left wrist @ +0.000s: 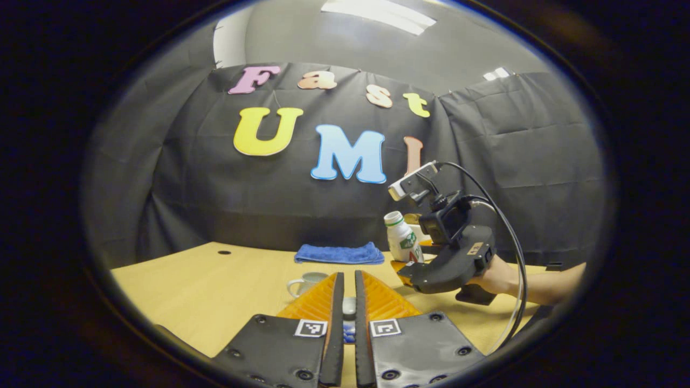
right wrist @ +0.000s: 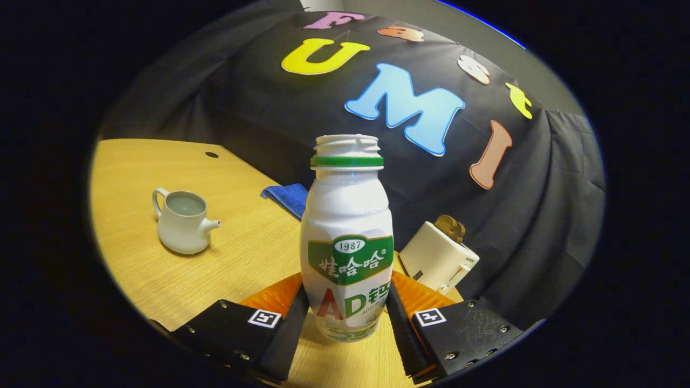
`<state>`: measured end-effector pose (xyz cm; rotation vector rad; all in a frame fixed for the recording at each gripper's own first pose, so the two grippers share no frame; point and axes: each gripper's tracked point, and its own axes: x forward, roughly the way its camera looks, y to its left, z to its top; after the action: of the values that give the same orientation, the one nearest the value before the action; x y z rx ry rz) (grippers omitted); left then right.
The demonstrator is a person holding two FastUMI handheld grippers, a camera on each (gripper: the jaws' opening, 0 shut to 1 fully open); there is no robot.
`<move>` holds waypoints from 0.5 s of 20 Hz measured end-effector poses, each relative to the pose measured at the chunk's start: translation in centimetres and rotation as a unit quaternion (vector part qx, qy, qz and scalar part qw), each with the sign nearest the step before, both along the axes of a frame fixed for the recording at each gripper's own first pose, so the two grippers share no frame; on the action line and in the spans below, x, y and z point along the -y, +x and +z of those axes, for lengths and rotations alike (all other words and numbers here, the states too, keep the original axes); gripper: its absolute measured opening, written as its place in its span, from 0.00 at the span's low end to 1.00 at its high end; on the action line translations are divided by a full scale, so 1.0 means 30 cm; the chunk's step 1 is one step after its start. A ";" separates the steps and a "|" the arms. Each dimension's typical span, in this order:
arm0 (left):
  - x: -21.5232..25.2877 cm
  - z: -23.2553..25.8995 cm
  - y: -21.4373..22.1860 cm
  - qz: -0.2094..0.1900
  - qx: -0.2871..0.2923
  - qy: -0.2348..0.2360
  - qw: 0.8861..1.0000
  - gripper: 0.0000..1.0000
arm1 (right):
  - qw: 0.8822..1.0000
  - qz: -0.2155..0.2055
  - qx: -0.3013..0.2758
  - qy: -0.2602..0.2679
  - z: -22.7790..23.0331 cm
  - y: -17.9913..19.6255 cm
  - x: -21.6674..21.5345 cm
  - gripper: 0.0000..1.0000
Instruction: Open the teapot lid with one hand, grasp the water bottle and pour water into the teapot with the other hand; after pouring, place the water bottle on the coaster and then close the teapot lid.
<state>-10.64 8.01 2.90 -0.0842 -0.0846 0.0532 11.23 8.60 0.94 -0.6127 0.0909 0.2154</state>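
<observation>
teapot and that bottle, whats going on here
A person works two handheld grippers at a wooden table. The right gripper has its fingers on either side of the upright, uncapped bottle. The left gripper has its fingers closed on a small white knob, apparently the teapot lid. The teapot sits open on the table, apart from the bottle. A toaster and a blue cloth sit further back. No pouring yet.

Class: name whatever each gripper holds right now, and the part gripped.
Right gripper clamps the water bottle at its lower body. Left gripper pinches the teapot lid by its knob.
</observation>
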 end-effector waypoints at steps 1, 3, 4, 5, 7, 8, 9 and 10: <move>-0.002 -0.001 -0.002 -0.002 -0.002 -0.001 1.000 0.15 | 1.000 0.001 0.008 -0.018 0.004 0.002 -0.018 0.75; -0.006 -0.007 -0.008 -0.002 -0.004 0.001 1.000 0.19 | 0.998 0.000 0.022 -0.056 0.006 0.014 -0.043 0.75; -0.013 -0.002 -0.009 0.001 -0.002 0.003 1.000 0.19 | 0.997 0.000 0.027 -0.074 0.001 0.024 -0.054 0.75; -0.018 0.008 -0.012 0.002 0.000 0.004 1.000 0.19 | 0.996 -0.001 0.030 -0.089 -0.002 0.032 -0.061 0.75; -0.021 0.018 -0.025 0.002 0.006 0.005 1.000 0.19 | 0.993 0.001 0.028 -0.113 -0.023 0.047 -0.077 0.75; -0.021 0.025 -0.027 0.003 0.009 0.007 1.000 0.19 | 0.992 0.003 0.027 -0.125 -0.027 0.054 -0.088 0.75; -0.021 0.033 -0.030 0.002 0.011 0.008 1.000 0.19 | 0.990 0.004 0.029 -0.136 -0.027 0.059 -0.098 0.75; -0.022 0.038 -0.035 0.001 0.013 0.010 1.000 0.11 | 0.988 0.006 0.030 -0.149 -0.030 0.061 -0.104 0.75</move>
<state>-11.69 8.65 4.04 -0.0650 -0.1115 0.0541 13.04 11.73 0.03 -0.9181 0.0618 0.1960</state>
